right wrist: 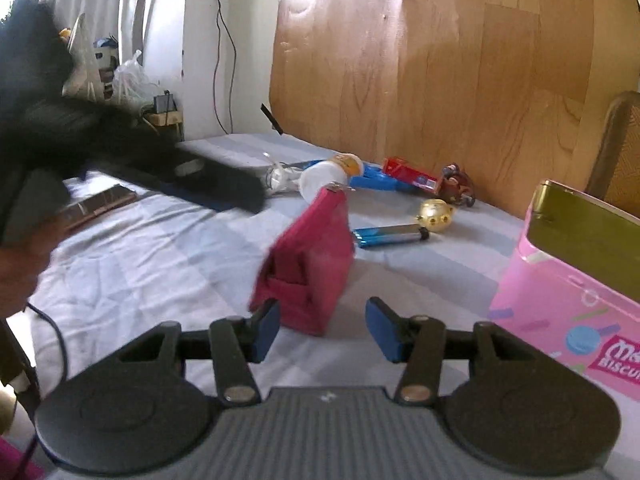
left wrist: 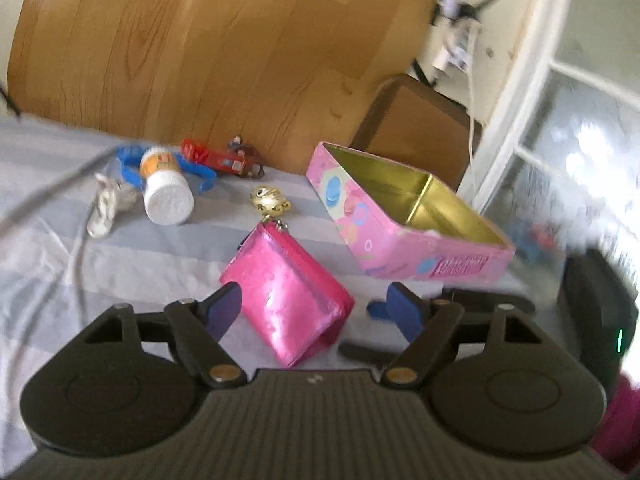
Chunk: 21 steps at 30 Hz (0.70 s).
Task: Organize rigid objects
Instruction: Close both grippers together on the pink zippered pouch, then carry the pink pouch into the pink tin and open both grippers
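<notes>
Here the pink pouch (left wrist: 288, 296) stands on the striped bedsheet (left wrist: 48, 256), between the spread blue fingertips of the left gripper (left wrist: 316, 312); its jaws are released, the left pad close to or touching the pouch's edge, the right pad clearly apart from it. In the right wrist view the same pouch (right wrist: 310, 264) sits just ahead of the right gripper (right wrist: 324, 330), nearer its left pad, and that gripper too is released, gripping nothing. To the right of the pouch lies the open pink biscuit tin (left wrist: 404, 216), gold inside, near the bed's right edge; its side panel carries writing, of which only "Biscu" (right wrist: 618, 366) can be read, the rest cut off or blurred. A gold round charm (left wrist: 266, 200) lies just beyond the pouch, and a blue lighter (right wrist: 390, 236) lies beside it. Along the far edge of the bed, against the wooden headboard (left wrist: 224, 52), lie a white pill bottle (left wrist: 164, 192) with an orange label too blurred to read, a blue plastic toy (left wrist: 128, 168), a red toy (left wrist: 216, 158) and a small brown figure (left wrist: 248, 156).
</notes>
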Motion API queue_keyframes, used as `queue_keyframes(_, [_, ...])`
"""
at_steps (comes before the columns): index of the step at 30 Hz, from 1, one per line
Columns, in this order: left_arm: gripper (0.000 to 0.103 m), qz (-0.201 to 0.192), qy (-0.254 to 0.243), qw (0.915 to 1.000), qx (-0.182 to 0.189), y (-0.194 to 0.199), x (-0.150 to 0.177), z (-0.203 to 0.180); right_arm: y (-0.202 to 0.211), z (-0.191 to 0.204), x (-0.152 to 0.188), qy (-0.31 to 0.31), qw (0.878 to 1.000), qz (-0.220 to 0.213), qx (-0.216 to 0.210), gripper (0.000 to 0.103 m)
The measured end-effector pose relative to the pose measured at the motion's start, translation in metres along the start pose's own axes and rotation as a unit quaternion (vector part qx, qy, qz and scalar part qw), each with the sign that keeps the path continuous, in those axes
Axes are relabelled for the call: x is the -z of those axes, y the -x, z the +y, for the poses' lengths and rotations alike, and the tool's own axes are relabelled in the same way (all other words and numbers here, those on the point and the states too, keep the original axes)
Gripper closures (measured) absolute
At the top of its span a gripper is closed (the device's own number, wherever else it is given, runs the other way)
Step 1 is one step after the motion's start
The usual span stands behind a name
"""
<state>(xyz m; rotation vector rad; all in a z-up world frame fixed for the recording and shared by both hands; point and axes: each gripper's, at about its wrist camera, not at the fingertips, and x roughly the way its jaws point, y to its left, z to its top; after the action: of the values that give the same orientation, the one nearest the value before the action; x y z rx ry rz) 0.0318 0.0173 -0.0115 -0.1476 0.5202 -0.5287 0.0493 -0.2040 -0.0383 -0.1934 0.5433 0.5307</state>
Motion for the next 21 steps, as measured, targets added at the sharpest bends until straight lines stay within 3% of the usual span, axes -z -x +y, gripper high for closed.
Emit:
queue_keyframes(3, [0.025, 0.004, -0.097, 0.9935, -0.06, -0.004, 0.014, -0.023, -0.007, -0.003, 0.002, 0.007, 1.0, -0.002, -0.003, 0.059])
queue_keyframes(4, [0.034, 0.008, -0.125, 0.9893, -0.075, -0.007, 0.018, -0.028, -0.01, -0.007, 0.003, 0.011, 1.0, -0.002, -0.006, 0.059])
queue_keyframes(7, [0.043, 0.019, -0.184, 0.978, -0.095, -0.018, 0.026, -0.038, -0.006, -0.009, 0.007, 0.012, 1.0, -0.005, 0.0, 0.059])
queue_keyframes(8, [0.044, 0.019, -0.19, 0.977, -0.094, -0.021, 0.027, -0.039, -0.004, -0.009, 0.013, 0.011, 1.0, -0.007, 0.0, 0.059])
queue_keyframes(11, [0.062, 0.019, -0.186, 0.978, -0.092, -0.027, 0.024, -0.036, -0.024, -0.01, -0.006, 0.014, 1.0, -0.014, -0.003, 0.061])
queue_keyframes(16, [0.088, 0.02, -0.199, 0.9766, -0.079, -0.037, 0.025, -0.03, -0.022, -0.001, 0.011, 0.025, 0.999, -0.027, 0.004, 0.07])
queue_keyframes(19, [0.089, 0.01, -0.205, 0.9769, -0.061, -0.039, 0.028, -0.027, -0.016, 0.004, 0.029, 0.025, 0.999, -0.028, 0.01, 0.088])
queue_keyframes(21, [0.089, 0.001, -0.195, 0.9793, -0.054, -0.038, 0.024, -0.024, -0.022, 0.009, 0.031, 0.024, 0.998, -0.034, 0.038, 0.093])
